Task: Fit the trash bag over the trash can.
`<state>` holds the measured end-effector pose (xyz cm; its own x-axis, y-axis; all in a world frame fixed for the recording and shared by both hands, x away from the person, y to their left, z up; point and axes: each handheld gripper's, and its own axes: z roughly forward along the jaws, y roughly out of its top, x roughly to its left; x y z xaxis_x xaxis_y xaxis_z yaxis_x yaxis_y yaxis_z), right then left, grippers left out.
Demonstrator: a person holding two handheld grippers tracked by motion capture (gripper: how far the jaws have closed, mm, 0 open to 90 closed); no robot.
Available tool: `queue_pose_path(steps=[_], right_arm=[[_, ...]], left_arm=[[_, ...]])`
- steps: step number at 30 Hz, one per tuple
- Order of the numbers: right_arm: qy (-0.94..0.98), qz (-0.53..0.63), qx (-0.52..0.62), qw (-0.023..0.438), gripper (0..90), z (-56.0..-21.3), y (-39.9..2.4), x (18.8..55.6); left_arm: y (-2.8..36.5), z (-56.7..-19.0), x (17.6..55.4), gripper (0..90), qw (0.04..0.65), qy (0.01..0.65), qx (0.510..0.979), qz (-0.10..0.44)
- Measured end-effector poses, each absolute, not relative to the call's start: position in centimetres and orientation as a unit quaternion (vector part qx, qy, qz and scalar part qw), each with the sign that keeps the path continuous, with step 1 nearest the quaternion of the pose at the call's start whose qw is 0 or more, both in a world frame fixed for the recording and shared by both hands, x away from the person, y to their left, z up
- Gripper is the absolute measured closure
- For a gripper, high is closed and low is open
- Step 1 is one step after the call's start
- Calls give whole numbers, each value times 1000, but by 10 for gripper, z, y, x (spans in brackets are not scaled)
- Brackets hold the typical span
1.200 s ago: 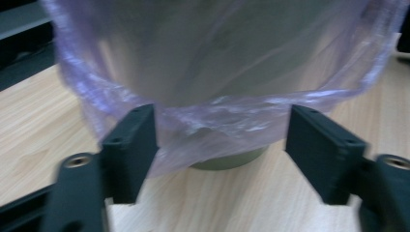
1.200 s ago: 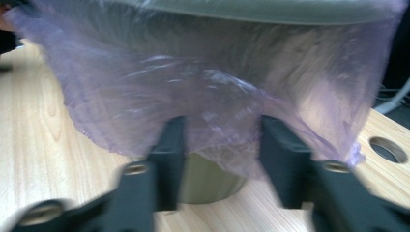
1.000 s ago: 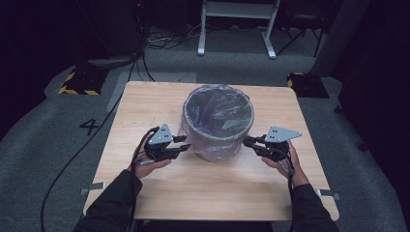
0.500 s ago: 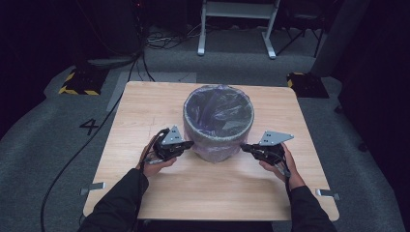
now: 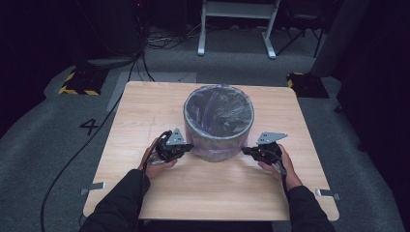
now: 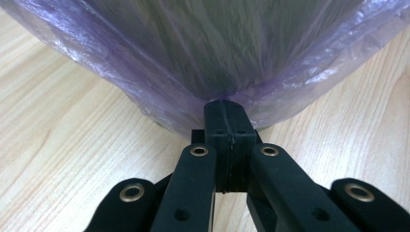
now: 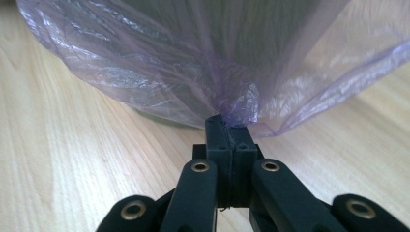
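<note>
A round grey bin (image 5: 218, 121) lined with a thin purple plastic bag (image 5: 212, 150) stands in the middle of the wooden table (image 5: 145, 111). The bag is folded over the rim and hangs down the outside wall. My left gripper (image 5: 186, 147) is low at the bin's left side, shut on the bag's lower edge. In the left gripper view the closed jaws (image 6: 226, 107) pinch a gathered fold of the bag (image 6: 193, 58). My right gripper (image 5: 246, 151) sits low at the bin's right side, and its closed jaws (image 7: 226, 123) pinch the bunched film of the bag (image 7: 145, 72).
Bare tabletop lies in front of the bin and behind it. A black cable (image 5: 72, 164) trails from the left gripper off the table's left edge to the floor. A white metal frame (image 5: 237, 29) stands behind the table, and yellow-and-black striped blocks (image 5: 80, 79) lie on the floor.
Both hands have sunk along the bin's sides towards the tabletop, drawing the bag's edge down the outside wall. The loose, puffed film now lies closer to the bin.
</note>
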<state>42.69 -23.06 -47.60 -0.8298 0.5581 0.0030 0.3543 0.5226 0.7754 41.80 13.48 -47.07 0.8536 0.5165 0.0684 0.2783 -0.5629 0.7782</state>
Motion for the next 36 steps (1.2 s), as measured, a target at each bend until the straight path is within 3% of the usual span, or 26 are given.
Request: queue_pose_path(steps=[27, 32, 36], right_arm=[[859, 386, 322, 100, 900, -496, -242, 440], [853, 391, 329, 104, 900, -496, -245, 441], [846, 402, 333, 113, 846, -492, -250, 439]], left_arm=[[146, -487, 426, 894, 393, 259, 872, 135], [149, -486, 425, 812, 401, 259, 868, 134], [152, -479, 420, 654, 415, 259, 862, 133]])
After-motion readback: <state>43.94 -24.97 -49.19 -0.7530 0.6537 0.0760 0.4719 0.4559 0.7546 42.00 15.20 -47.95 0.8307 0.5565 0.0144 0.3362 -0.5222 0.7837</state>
